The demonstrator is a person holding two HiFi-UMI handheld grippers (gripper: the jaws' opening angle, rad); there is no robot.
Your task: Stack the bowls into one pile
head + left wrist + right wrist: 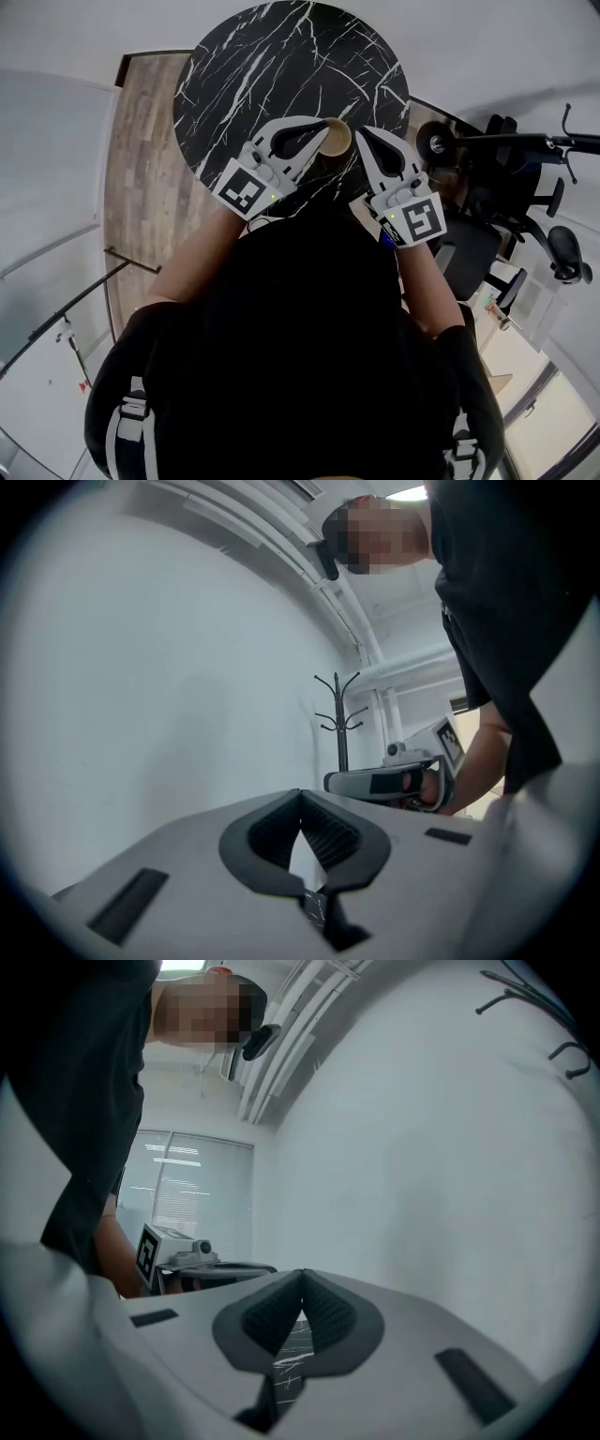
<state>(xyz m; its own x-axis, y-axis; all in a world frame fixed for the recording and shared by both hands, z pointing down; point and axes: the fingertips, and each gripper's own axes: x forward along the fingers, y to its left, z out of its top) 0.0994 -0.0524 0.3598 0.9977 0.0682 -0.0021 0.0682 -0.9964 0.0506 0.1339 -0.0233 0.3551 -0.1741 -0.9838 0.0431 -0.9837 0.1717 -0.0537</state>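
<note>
On the near edge of the round black marble table [281, 66] sits a tan bowl [337, 139]; whether it is one bowl or a pile I cannot tell. My left gripper [322, 123] covers the bowl's left side and my right gripper [360, 131] is just to its right. Both point level across the table with jaws shut and nothing between them. In the left gripper view the jaws [301, 799] meet at the tip, and the right gripper [394, 780] shows beyond. The right gripper view shows its jaws [301, 1279] shut, with the left gripper [187, 1255] beyond. Neither gripper view shows the bowl.
Black office chairs [525, 178] stand to the right of the table on the wooden floor [141, 169]. A coat rack [339, 714] stands by the white wall. Window blinds [187, 1185] are on the far side. The person's dark torso fills the lower head view.
</note>
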